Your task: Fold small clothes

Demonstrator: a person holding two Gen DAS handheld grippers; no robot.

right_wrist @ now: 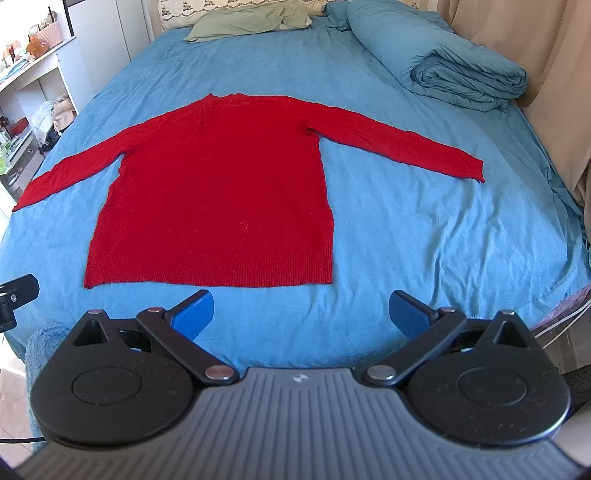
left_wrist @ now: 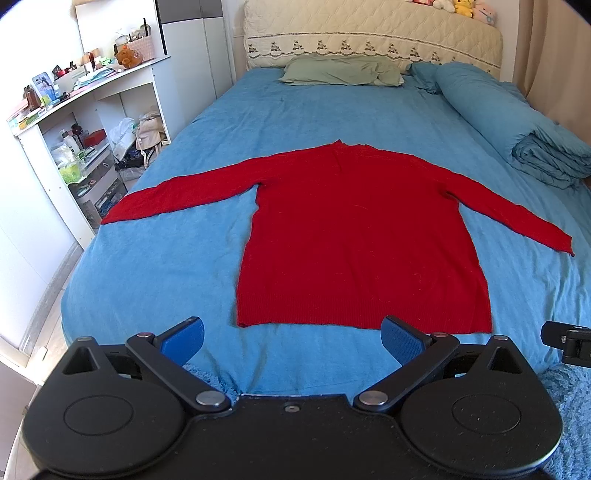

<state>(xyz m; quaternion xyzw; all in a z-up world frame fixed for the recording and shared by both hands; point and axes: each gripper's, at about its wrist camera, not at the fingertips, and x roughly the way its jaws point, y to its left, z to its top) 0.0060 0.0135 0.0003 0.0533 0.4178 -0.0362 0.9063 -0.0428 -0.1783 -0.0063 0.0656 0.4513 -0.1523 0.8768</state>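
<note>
Nearest, the left tool (left_wrist: 291, 338) and the right tool (right_wrist: 301, 314) are both spread wide and hold nothing. They wait above the foot of the bed (right_wrist: 406, 229). Just past them the red sweater (right_wrist: 214, 192) lies flat on the blue sheet, both sleeves stretched out to the sides. I think no fold is made yet, so all the folding is left

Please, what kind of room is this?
Most likely a home bedroom: a bed with a blue sheet, a green pillow by the padded headboard, and cluttered white shelves beside it.
</note>
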